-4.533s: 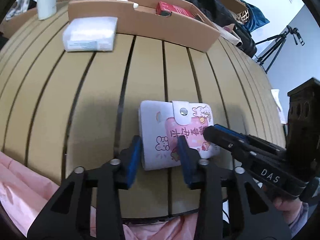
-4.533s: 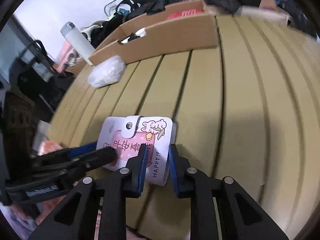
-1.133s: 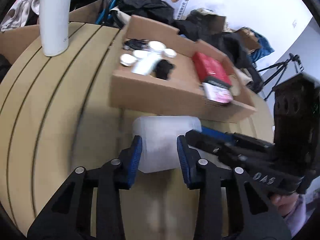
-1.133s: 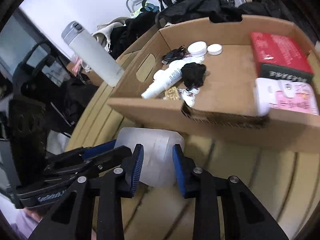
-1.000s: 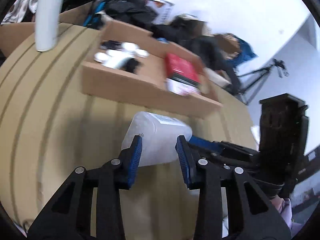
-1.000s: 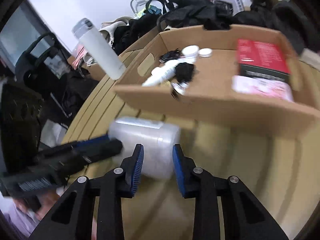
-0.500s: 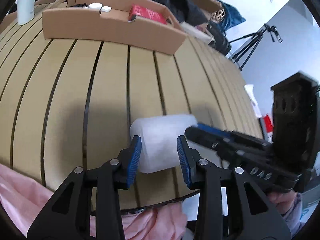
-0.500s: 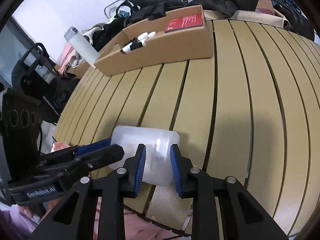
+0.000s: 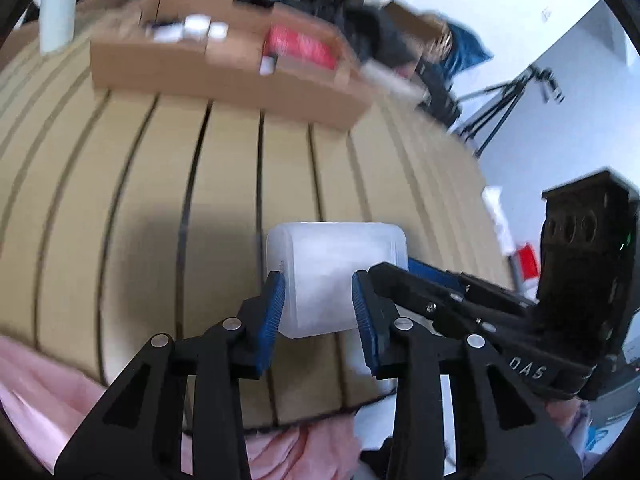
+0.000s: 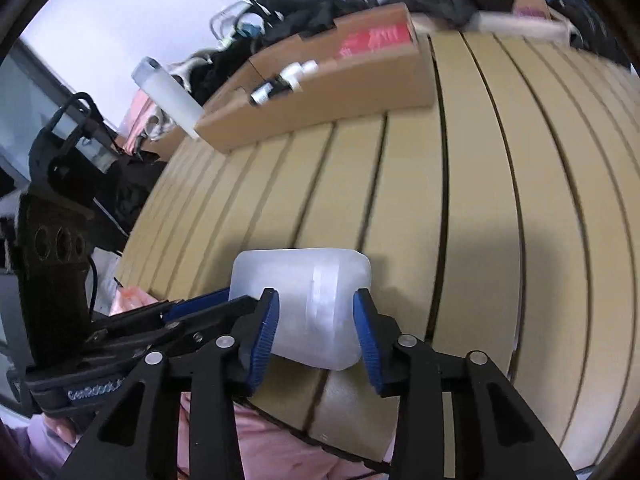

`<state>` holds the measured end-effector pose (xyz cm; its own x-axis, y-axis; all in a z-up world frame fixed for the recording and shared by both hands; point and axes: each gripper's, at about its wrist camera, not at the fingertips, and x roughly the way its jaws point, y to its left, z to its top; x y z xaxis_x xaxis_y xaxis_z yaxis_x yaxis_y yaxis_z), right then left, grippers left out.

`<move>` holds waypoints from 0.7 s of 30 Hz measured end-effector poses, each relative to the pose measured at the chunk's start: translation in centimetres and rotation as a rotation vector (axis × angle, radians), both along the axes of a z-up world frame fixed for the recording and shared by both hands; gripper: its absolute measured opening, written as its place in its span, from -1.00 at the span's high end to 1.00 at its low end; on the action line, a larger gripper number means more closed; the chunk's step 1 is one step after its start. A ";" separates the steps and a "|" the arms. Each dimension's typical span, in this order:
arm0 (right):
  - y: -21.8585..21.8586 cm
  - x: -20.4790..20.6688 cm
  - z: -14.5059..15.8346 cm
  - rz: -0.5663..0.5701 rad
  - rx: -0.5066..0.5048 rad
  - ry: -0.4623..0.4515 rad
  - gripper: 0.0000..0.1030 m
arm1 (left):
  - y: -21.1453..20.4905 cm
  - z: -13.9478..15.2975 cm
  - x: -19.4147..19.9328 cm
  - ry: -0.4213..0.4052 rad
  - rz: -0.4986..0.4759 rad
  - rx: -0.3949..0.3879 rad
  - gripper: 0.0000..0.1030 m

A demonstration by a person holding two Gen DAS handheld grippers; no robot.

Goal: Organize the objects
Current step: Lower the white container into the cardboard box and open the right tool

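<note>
Left wrist view: left gripper (image 9: 318, 306) clamps translucent white plastic packet (image 9: 334, 276), jaws just closing, near slatted tan table's (image 9: 132, 184) front edge. Right wrist view: right gripper (image 10: 316, 330) just widening, pads apparently still touching packet; white cylindrical bottle (image 10: 168, 94) at far-left edge beside brown cardboard tray (image 10: 320, 88).

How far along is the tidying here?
Done: red box and small jars sit in the cardboard box. In hand: the white packet, between both grippers; left gripper just closing on it, right gripper just opening. Left: getting the packet into the box.
</note>
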<state>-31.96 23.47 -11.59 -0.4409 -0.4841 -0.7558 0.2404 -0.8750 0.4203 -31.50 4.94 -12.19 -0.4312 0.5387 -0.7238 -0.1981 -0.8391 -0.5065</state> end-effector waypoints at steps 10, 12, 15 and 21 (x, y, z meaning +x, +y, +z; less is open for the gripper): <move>-3.5 -17.6 9.5 0.031 -0.023 0.134 0.21 | -3.3 9.4 -18.4 0.146 0.052 -0.032 0.41; -4.4 -21.2 8.9 0.027 -0.021 0.105 0.21 | -4.1 8.1 -22.2 0.092 0.061 -0.033 0.41; -6.3 -25.4 6.3 0.035 0.027 0.046 0.25 | -5.3 5.2 -25.3 0.034 0.090 -0.042 0.42; -7.4 -30.2 0.8 0.029 0.086 -0.051 0.37 | -5.5 -0.8 -30.1 -0.086 0.074 -0.077 0.46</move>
